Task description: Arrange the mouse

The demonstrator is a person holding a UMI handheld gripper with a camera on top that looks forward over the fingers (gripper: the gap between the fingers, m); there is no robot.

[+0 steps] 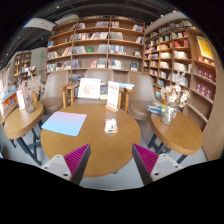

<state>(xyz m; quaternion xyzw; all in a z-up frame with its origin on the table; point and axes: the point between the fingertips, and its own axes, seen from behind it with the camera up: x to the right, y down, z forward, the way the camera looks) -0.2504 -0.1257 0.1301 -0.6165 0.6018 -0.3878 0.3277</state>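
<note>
A round wooden table (100, 145) stands ahead of me. A small pale mouse (111, 126) lies near its middle, beyond my fingers. A light blue rectangular mouse pad (64, 122) lies on the table to the left of the mouse, apart from it. My gripper (111, 162) is held above the table's near edge, its fingers spread wide with nothing between them. The pink pads (76, 157) show on the inner faces.
Wooden chairs (118, 97) and a white upright panel (90, 88) stand behind the table. Smaller round tables stand at the left (20, 120) and right (183, 132), the right one with a flower vase (171, 100). Bookshelves (100, 45) line the back walls.
</note>
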